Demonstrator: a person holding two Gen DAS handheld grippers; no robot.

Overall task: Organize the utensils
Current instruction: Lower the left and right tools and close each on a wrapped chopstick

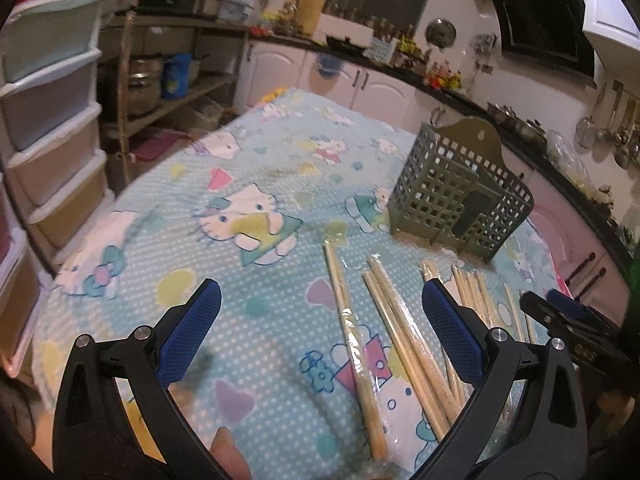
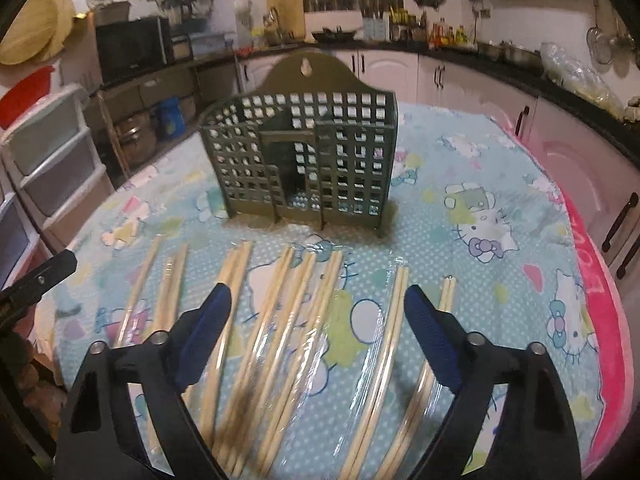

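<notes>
A table (image 2: 520, 208) covered with a pale blue cartoon-cat cloth carries all the task items.

Left gripper (image 1: 320, 316): released, jaws spread wide, nothing between the blue pads. It hangs over the near left part of the table, above bare cloth and the leftmost wrapped pair. A fingertip of the person's hand (image 1: 224, 454) shows at its base.

Chopsticks (image 2: 276, 332): wooden pairs, each in clear plastic wrap, lie side by side in a row along the near edge, their tips pointing toward the far edge. In the right wrist view I count about seven bundles; blur near the bottom makes the exact number uncertain. The pairs lie close together in the middle of the row and more spread at its two ends.

Utensil holder (image 2: 300, 160): a dark green lattice basket with a tall hanging tab at its back stands upright near the middle of the table, just beyond the chopstick tips and apart from them. It appears empty of utensils.

Right gripper (image 2: 318, 300): released, jaws standing apart over the right half of the row, not gripping anything; several wrapped pairs lie on the cloth below the gap.

A pink towel (image 2: 600, 300) runs along the right edge of the table.
</notes>
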